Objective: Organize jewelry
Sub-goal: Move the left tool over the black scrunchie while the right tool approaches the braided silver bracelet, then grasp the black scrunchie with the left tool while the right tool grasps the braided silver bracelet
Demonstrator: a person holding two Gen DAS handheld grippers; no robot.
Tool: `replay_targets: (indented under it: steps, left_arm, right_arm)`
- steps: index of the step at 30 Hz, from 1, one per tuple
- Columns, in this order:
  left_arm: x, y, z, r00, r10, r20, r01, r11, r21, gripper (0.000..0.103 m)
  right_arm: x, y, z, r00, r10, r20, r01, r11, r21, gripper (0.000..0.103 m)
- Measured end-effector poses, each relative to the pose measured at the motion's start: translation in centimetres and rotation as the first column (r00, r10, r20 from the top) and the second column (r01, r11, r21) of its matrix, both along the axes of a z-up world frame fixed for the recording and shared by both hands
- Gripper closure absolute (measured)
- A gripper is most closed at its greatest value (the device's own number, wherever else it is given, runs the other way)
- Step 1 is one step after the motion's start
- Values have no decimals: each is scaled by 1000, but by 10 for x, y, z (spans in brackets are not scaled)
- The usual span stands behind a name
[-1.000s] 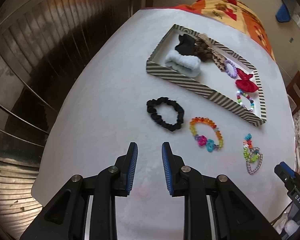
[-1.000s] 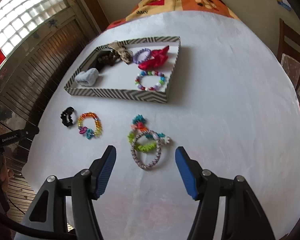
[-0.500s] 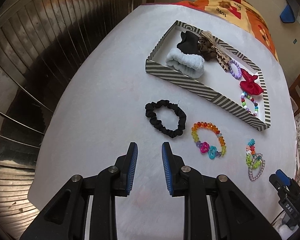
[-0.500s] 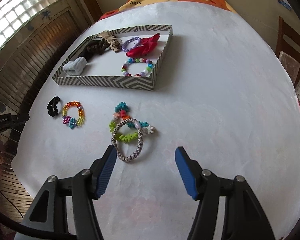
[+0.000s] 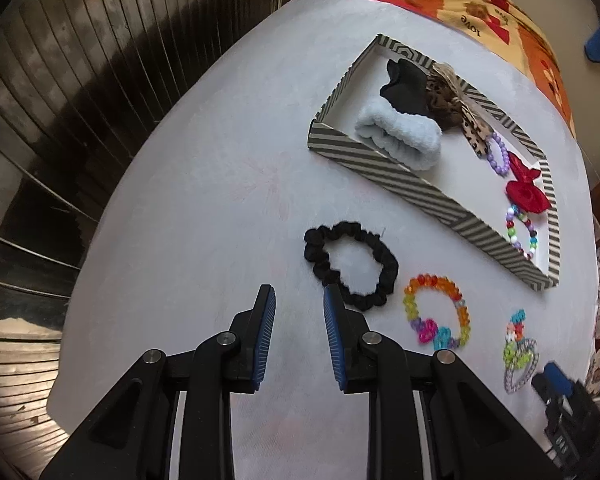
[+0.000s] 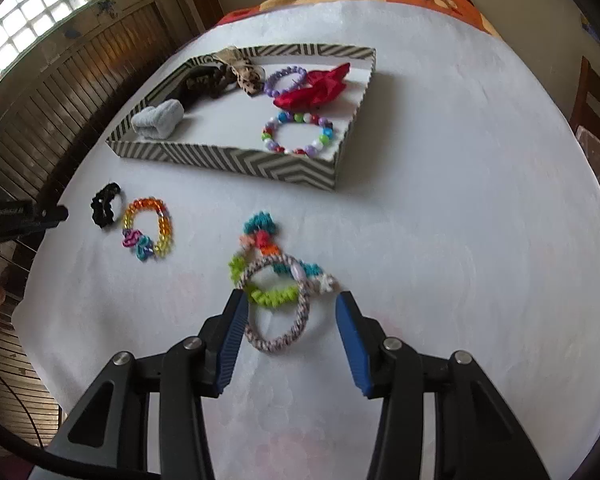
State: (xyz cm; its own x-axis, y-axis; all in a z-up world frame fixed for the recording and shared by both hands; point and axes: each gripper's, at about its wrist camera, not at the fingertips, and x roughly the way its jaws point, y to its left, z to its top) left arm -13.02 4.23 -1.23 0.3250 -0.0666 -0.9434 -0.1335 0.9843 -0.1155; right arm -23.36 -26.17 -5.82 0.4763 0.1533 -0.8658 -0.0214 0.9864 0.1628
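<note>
In the left wrist view my left gripper (image 5: 299,300) hovers low over the white table, open by a narrow gap with nothing in it. Its right fingertip is just short of a black scrunchie (image 5: 385,258). A rainbow bead bracelet (image 5: 432,282) lies to the right of that. In the right wrist view my right gripper (image 6: 290,308) straddles a braided grey-pink ring (image 6: 274,347) that overlaps a multi-colour coiled band (image 6: 272,297). Its jaws are closing; the left pad is at the ring's edge and the right pad is clear of it. Behind stands the striped tray (image 6: 228,160).
The tray holds a light blue scrunchie (image 6: 156,122), dark and leopard-print hair ties, a purple bead bracelet (image 6: 284,76), a red bow (image 6: 316,92) and a mixed bead bracelet (image 6: 296,134). The table's edge drops off at the left by dark slatted panelling; a wooden chair (image 6: 592,120) stands on the right.
Both grippers came lower over the table. The left one moved up to the black scrunchie. The right one settled around the braided ring and its jaws narrowed.
</note>
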Motion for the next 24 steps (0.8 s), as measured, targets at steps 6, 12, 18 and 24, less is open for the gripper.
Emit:
replay_targets:
  steps: [6,12,18,24]
  left_arm:
    - [16,-4,-12,1000,8,-19,-8,1000,-13,88]
    - [25,-9,-21,999,1,-43,-2,1000,-19,88]
    - [32,-14,-28,998,-15,-55,16,1000,16,88]
    - [35,-17,-35,997,-37,-61,39,999,30,88]
  right_arm:
    - [-9,-13,-8,999,-46,-12,47,997,54,55]
    - [-7,-16,-16,998,-54,-18,56,993,102,59]
    - [-4,-12,-23,999,-38,-17,40,991,132,77]
    - [-1,-11,-28,999,-29,-20,32,991,132,88]
